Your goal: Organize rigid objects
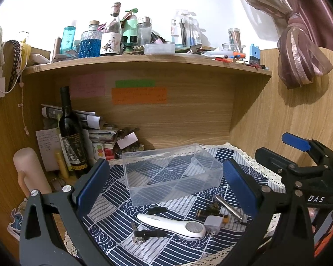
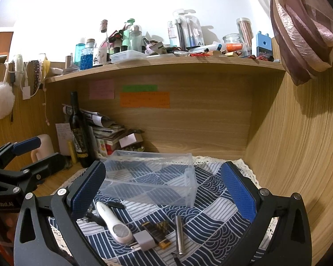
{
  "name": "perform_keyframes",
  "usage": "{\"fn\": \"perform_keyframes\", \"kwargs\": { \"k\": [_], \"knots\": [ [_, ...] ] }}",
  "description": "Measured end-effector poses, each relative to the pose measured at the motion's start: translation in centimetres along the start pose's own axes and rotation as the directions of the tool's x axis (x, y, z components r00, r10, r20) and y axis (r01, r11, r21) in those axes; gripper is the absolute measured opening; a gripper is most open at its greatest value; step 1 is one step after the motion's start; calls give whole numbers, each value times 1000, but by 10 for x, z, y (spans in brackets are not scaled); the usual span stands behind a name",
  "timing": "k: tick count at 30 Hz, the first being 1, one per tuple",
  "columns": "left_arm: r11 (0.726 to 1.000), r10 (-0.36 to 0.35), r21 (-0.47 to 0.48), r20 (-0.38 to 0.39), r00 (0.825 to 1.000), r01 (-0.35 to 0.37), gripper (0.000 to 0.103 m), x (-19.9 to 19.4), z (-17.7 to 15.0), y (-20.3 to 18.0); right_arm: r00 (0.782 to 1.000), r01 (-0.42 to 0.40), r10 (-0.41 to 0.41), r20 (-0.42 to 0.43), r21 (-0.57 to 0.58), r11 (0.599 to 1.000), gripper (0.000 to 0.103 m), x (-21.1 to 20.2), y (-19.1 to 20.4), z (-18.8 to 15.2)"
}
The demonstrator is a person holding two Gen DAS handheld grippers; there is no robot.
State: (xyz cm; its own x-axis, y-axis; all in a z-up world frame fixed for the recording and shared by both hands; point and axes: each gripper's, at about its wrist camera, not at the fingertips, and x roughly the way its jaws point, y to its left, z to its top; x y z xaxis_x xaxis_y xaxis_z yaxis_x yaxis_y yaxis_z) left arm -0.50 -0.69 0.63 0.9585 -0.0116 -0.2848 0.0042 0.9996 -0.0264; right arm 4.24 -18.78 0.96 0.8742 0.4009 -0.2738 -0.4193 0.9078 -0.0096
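A clear plastic box (image 1: 171,173) (image 2: 153,179) stands empty on the blue patterned cloth (image 1: 126,246). In front of it lie a white handheld device (image 1: 173,223) (image 2: 115,223), a grey plug adapter (image 1: 213,223) (image 2: 144,241), a dark patterned clip (image 1: 208,210) (image 2: 157,228), a metal cylinder (image 1: 228,206) (image 2: 179,235) and a black razor-like tool (image 1: 144,235). My left gripper (image 1: 166,184) is open above these items. My right gripper (image 2: 164,188) is open too, also seen in the left wrist view (image 1: 299,161).
A dark wine bottle (image 1: 72,137) (image 2: 78,130), stacked papers (image 1: 95,128) and a pink cup (image 1: 31,173) stand at the left. A wooden shelf (image 1: 144,62) crowded with bottles hangs above. A wooden wall (image 2: 299,155) closes the right side.
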Motion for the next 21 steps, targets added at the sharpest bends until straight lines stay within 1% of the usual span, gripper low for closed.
{"fn": "perform_keyframes", "kwargs": {
  "k": [21],
  "knots": [
    [1000, -12, 2, 1, 1000, 12, 103, 1, 2, -5, 1000, -10, 10, 6, 0, 1000, 103, -1, 3, 0]
  ]
}}
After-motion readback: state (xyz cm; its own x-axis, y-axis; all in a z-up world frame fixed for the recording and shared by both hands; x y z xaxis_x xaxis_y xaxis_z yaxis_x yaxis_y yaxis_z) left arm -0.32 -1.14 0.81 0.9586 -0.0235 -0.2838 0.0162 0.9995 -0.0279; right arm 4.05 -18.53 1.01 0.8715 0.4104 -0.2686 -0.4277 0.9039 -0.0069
